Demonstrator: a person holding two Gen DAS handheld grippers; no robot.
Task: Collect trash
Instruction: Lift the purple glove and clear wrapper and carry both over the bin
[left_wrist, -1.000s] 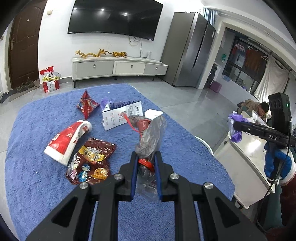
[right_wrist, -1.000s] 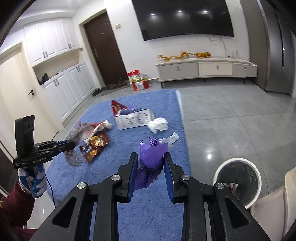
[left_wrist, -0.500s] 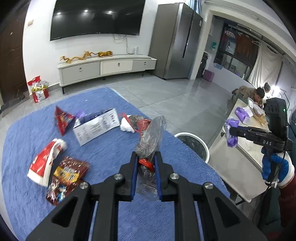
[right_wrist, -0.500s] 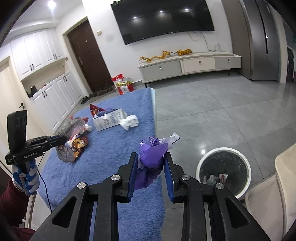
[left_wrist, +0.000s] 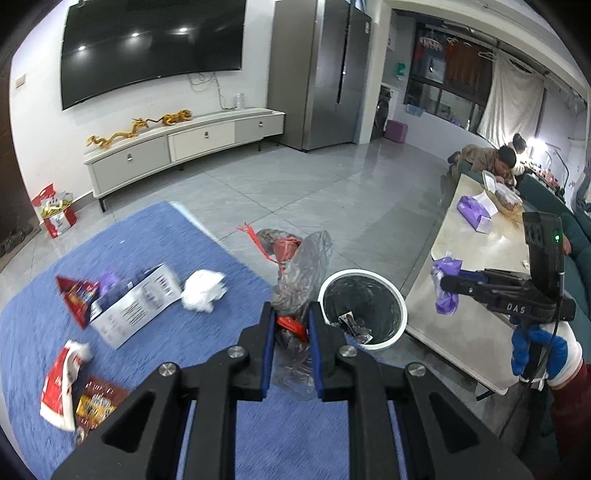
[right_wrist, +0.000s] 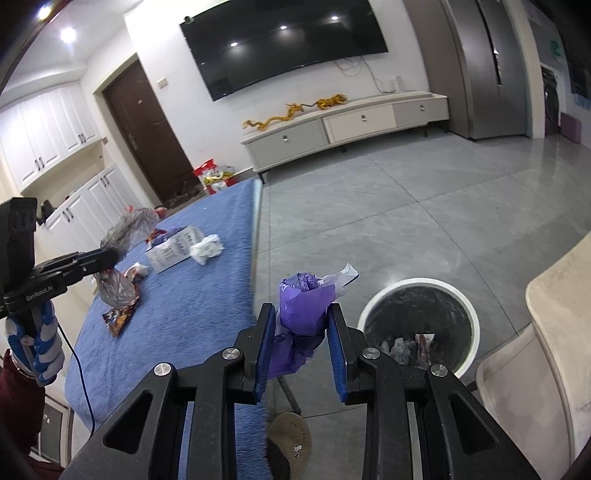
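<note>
Trash rides in both claws: left gripper (left_wrist: 290, 325) pinches a limp clear plastic bag (left_wrist: 303, 273), right gripper (right_wrist: 301, 332) clamps a soft purple wrapper (right_wrist: 304, 306). Both look light, crushable; bin (right_wrist: 419, 326) at three o'clock.

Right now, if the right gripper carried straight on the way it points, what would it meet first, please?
Probably bare floor beside the blue-covered table. The right gripper, clamped on a purple wrapper, aims left of the bin, though depth is unclear.
</note>
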